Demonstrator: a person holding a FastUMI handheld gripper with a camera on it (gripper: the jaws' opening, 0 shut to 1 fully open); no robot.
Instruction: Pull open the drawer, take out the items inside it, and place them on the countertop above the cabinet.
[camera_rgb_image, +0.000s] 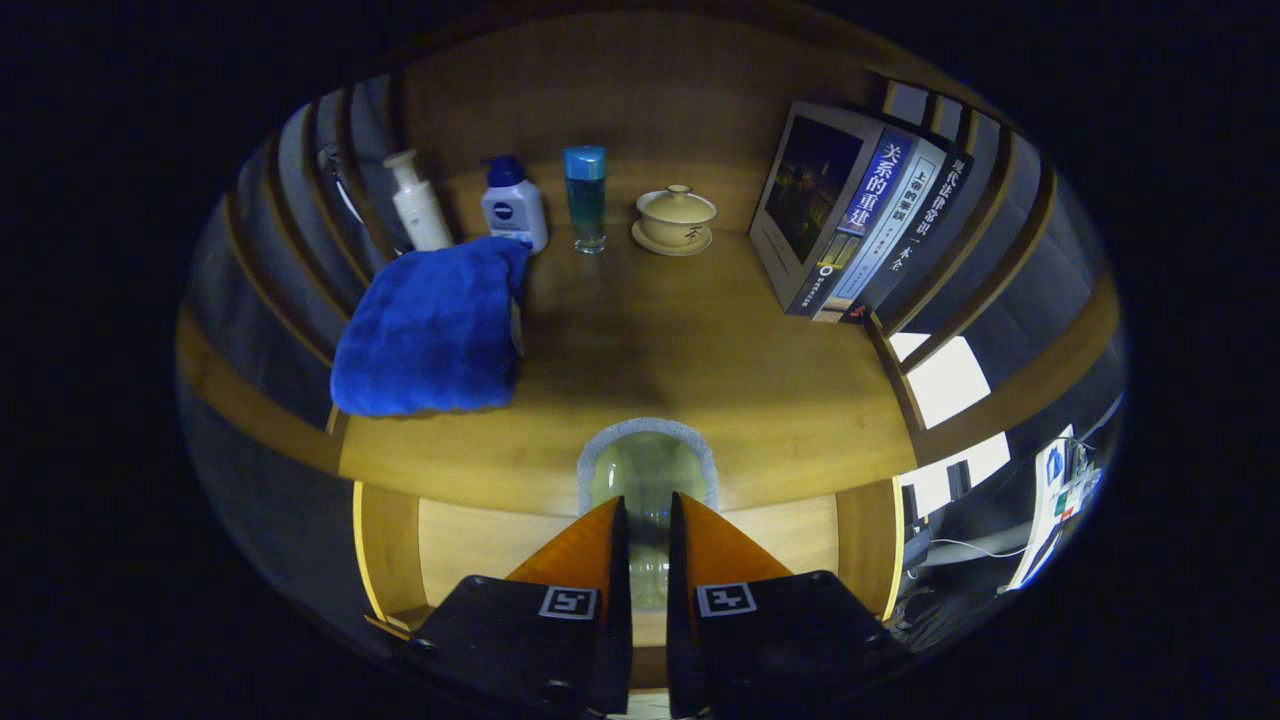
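Carrying a clear, glass-like item (648, 480), prob. a jar, pinched in the narrow gripper (649, 520) over the open drawer (470, 540). Next: raise it onto the worktop (700, 350), near the blue cloth (430, 330).

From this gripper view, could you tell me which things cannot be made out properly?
- Clear bottle, gripper view: its lower part is hidden between the fingers of the gripper, which are nearly closed around it; actual contact cannot be confirmed.
- Drawer interior: covered by the gripper body, so any remaining items cannot be seen.
- Blue towel: hides the countertop beneath it and the base of the white pump bottle.
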